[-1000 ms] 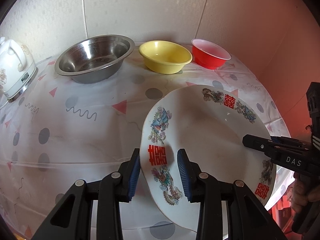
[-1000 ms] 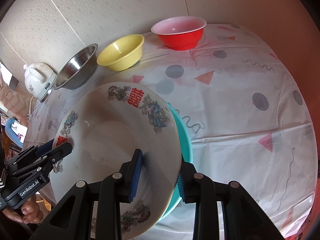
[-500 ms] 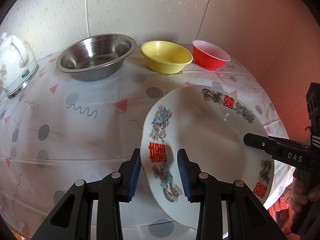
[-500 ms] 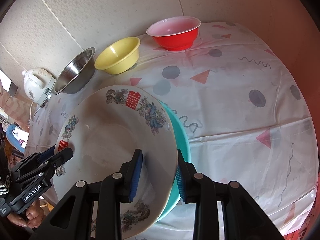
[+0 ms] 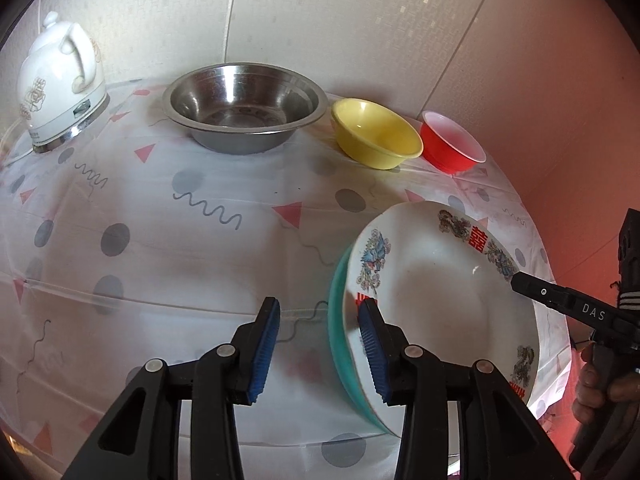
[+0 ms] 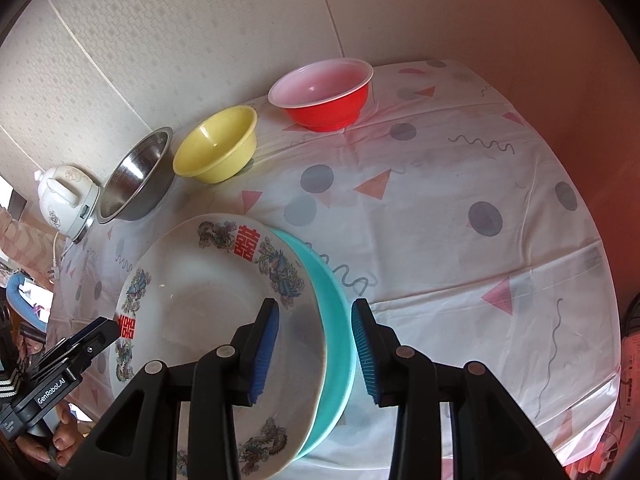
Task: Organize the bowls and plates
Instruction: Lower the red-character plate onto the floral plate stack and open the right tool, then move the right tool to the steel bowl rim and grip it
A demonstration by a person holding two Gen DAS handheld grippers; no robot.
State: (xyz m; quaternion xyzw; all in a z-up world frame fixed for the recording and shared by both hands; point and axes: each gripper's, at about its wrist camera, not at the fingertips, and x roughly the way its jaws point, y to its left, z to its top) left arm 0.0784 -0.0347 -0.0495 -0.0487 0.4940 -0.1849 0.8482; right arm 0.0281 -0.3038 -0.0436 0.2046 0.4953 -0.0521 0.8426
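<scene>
Covering the bench (image 6: 460,240), a patterned plastic cloth carries the white decorated plate (image 6: 208,320), nested on a teal plate (image 6: 336,320) at the near edge: stiff, glossy, probably slippery and breakable, best taken at the rim. Behind stand a steel bowl (image 5: 244,108), yellow bowl (image 5: 376,134), red bowl (image 5: 452,148) and white kettle (image 5: 60,84), well apart. Both tongs are opening: the left tongs (image 5: 320,354) straddle the near rim without pinching, the right tongs (image 6: 314,356) straddle the opposite rim.
</scene>
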